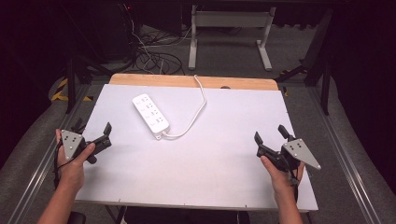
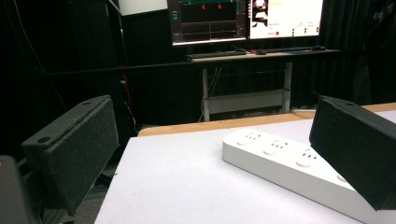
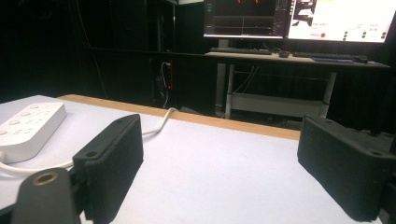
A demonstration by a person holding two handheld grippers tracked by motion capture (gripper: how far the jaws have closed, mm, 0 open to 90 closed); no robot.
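A white power strip (image 1: 150,112) lies on the white tabletop (image 1: 210,158) left of centre, its white cable (image 1: 196,112) curling back over the far edge. In the left gripper view the power strip (image 2: 280,161) is just ahead, partly behind the right jaw. The right gripper view has the power strip (image 3: 25,128) at the far left with its cable (image 3: 156,128) behind the left jaw. My left gripper (image 1: 93,127) rests at the table's left edge, open and empty. My right gripper (image 1: 271,133) sits at the right side, open with nothing between its jaws.
A wooden strip (image 1: 194,81) runs along the table's far edge. Beyond it stand a white desk frame (image 1: 229,32) and tangled floor cables (image 1: 154,56). A desk with lit monitors (image 2: 243,18) and a keyboard faces both grippers.
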